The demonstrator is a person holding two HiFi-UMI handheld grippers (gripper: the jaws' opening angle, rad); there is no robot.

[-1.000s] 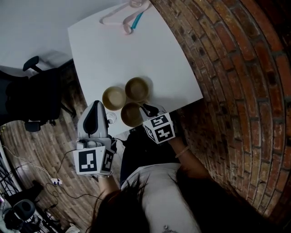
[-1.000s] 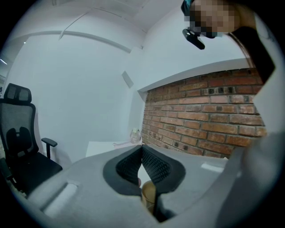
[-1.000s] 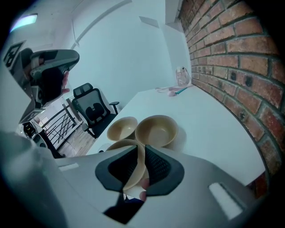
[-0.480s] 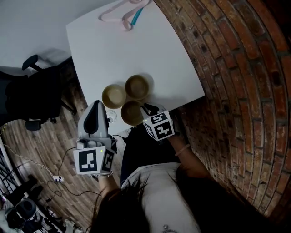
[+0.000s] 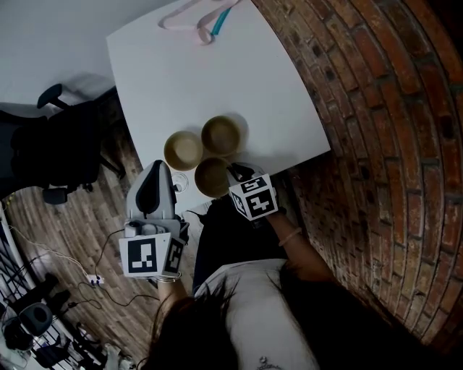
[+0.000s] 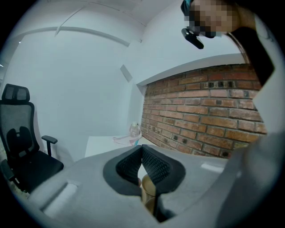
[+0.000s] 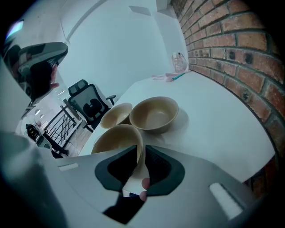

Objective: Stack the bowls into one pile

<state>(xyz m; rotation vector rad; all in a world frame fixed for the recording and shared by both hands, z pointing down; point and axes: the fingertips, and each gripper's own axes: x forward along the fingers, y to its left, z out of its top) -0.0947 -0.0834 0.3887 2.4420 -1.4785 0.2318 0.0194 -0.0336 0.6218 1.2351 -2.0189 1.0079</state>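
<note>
Three tan bowls sit close together at the near edge of the white table (image 5: 181, 79). The left bowl (image 5: 182, 149) and the far bowl (image 5: 221, 135) rest flat. My right gripper (image 5: 233, 172) is shut on the near rim of the nearest bowl (image 5: 210, 177). In the right gripper view the jaws of the right gripper (image 7: 140, 151) pinch that bowl's wall (image 7: 116, 138), with the other two bowls (image 7: 155, 113) (image 7: 116, 115) behind it. My left gripper (image 5: 156, 168) hangs off the table's left corner, shut and holding nothing. Below the jaws of the left gripper (image 6: 141, 149) a strip of bowl (image 6: 149, 189) shows.
A pink hanger (image 5: 184, 22) and a blue item (image 5: 221, 22) lie at the table's far end, by a clear bottle (image 7: 179, 61). A brick wall (image 5: 376, 108) runs along the right side. A black office chair (image 5: 51, 152) stands left of the table.
Hardly anything has moved. The head view has shifted slightly, and the right gripper stays on the nearest bowl's rim.
</note>
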